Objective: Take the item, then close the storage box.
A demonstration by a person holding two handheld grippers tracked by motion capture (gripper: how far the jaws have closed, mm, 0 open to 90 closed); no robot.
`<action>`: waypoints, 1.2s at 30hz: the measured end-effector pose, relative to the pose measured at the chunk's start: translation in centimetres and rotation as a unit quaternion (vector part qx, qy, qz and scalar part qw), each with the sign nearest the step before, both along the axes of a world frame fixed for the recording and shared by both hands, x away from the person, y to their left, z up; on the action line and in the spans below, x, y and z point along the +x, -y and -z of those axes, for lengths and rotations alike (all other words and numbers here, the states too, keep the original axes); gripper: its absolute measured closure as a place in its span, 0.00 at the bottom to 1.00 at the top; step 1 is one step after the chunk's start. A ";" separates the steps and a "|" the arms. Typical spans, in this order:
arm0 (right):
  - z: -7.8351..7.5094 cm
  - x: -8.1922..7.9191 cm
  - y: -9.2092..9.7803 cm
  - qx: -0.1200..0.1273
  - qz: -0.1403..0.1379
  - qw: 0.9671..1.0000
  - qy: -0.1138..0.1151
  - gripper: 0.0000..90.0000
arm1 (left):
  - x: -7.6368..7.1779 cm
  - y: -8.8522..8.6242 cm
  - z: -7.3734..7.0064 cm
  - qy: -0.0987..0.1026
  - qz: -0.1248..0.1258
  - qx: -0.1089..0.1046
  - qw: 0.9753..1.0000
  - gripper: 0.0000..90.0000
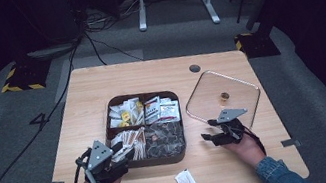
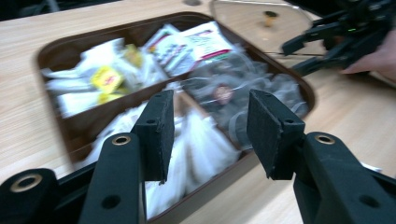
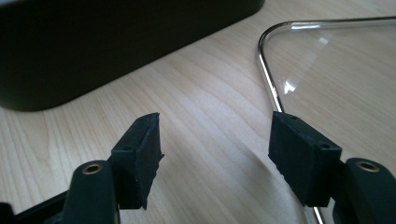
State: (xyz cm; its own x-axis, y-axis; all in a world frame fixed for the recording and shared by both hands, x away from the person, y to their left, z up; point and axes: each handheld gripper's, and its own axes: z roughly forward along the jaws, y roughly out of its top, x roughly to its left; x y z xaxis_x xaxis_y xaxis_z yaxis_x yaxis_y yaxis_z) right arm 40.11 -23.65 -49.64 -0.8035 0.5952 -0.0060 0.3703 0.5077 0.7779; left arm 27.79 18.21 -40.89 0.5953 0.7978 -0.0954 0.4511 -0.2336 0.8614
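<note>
Dark brown rounded-square compartment tray (image 1: 183, 153) sat at table centre, four sections packed with paper and foil sachets. Left gripper (image 1: 120, 156) hovered over its 7 o'clock corner, jaws parted, empty. Right gripper (image 1: 210, 130) at tray's 3 o'clock, jaws wide, empty, beside one clear metal-rimmed glass lid (image 1: 202, 95). One white sachet (image 1: 186, 182) lay loose at 6 o'clock.

Left claw (image 1: 120, 152) over brown tray (image 1: 182, 153) corner, right claw (image 1: 212, 129) by glass lid (image 1: 245, 92), white packet (image 1: 186, 182) near table edge.
</note>
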 end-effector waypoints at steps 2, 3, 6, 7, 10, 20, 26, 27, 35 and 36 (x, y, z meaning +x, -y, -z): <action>-0.1 0.1 0.0 0.002 0.001 1.000 0.002 0.38 | -0.1 -0.8 0.1 0.002 -0.015 0.000 1.000 0.58; -0.2 0.1 0.0 0.004 0.001 1.000 0.003 0.38 | -0.1 -1.3 0.1 0.002 -0.024 0.002 1.000 0.58; -0.4 0.5 -0.2 0.011 0.002 1.000 0.005 0.38 | -0.4 -3.6 0.3 0.004 -0.063 0.008 0.998 0.58; -0.4 0.5 -0.2 0.011 0.001 1.000 0.005 0.38 | -0.4 -3.6 0.3 0.004 -0.063 0.008 0.998 0.58; -0.4 0.6 0.0 0.012 0.005 1.000 0.003 0.38 | -0.5 -5.5 0.5 0.005 -0.092 0.004 0.996 0.58; -2.3 1.6 1.3 0.030 0.040 0.998 0.026 0.38 | 0.5 -8.7 2.6 -0.035 -0.135 0.001 0.990 0.55; -3.7 3.2 2.9 0.049 0.079 0.995 0.023 0.38 | 1.5 -9.0 4.0 -0.059 -0.137 0.015 0.989 0.53; -3.9 3.6 3.1 0.049 0.086 0.995 0.020 0.38 | 1.8 -9.1 4.4 -0.063 -0.138 0.018 0.988 0.52; -4.3 7.1 5.7 0.034 0.151 0.988 0.002 0.38 | 3.0 -9.1 6.5 -0.090 -0.130 0.046 0.986 0.49; -4.4 7.9 6.2 0.025 0.160 0.987 -0.002 0.38 | 3.2 -9.1 6.8 -0.094 -0.132 0.049 0.986 0.49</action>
State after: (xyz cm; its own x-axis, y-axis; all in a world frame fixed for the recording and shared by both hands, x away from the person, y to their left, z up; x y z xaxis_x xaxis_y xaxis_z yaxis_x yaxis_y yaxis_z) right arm 48.02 -29.89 -45.26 -0.5740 0.8182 0.0317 0.5082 0.3257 0.7973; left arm 30.98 27.26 -47.70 0.3458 0.9331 -0.0985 0.6564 -0.1655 0.7361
